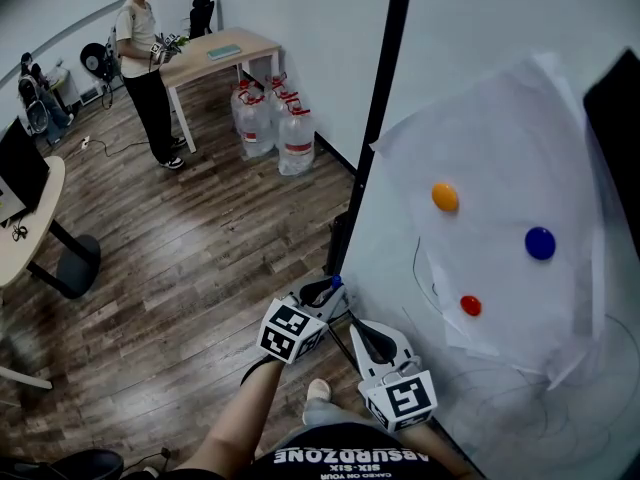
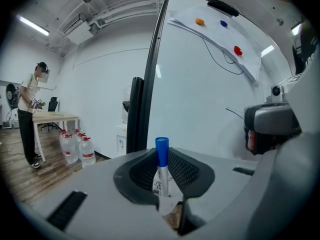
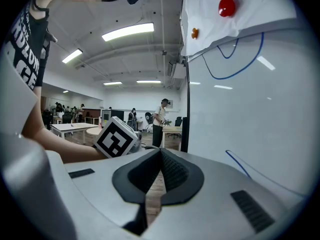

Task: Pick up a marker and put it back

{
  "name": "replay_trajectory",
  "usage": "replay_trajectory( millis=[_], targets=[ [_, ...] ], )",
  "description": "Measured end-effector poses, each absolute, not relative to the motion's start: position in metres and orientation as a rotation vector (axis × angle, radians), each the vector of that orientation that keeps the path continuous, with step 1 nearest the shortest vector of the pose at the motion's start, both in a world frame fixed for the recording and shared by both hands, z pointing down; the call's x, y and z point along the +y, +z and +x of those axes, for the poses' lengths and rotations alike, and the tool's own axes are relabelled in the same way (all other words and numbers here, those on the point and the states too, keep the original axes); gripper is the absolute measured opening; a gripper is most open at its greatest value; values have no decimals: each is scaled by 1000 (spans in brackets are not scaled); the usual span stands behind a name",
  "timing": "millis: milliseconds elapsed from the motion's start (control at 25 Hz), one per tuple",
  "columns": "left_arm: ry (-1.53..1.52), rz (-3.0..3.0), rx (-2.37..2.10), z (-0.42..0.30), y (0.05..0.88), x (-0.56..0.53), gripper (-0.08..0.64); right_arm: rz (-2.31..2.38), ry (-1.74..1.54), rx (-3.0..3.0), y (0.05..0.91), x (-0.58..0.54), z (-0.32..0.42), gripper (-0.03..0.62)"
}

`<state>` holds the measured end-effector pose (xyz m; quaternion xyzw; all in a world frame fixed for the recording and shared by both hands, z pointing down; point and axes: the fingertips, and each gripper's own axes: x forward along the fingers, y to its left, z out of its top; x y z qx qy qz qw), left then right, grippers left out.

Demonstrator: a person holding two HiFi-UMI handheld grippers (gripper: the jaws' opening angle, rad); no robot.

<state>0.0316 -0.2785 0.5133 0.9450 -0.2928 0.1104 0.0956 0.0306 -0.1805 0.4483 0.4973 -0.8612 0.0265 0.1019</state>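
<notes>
A marker with a blue cap (image 2: 161, 151) stands upright between the jaws of my left gripper (image 2: 161, 176), which is shut on its white barrel. In the head view the left gripper (image 1: 326, 292) is low beside the whiteboard (image 1: 470, 28), and the blue cap (image 1: 337, 281) shows at its tip. My right gripper (image 1: 371, 340) hangs just right of it, near the board's lower part. Its jaws (image 3: 160, 156) are shut with nothing between them. A white paper sheet (image 1: 510, 148) is pinned to the board by an orange (image 1: 445, 196), a blue (image 1: 540, 242) and a red magnet (image 1: 470, 305).
The board's black frame post (image 1: 375, 118) runs down to the wooden floor (image 1: 200, 268). Several large water bottles (image 1: 272, 118) stand by the wall. A person (image 1: 150, 68) stands at a table (image 1: 215, 53) at the back left. A round desk (image 1: 25, 228) is at the left edge.
</notes>
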Motion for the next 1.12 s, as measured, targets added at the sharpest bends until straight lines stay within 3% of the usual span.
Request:
replay_trajectory(
  millis=[1120],
  targets=[
    [444, 2753, -882, 20, 540, -266, 72, 1479, 68, -2553, 442, -169, 28, -2]
  ],
)
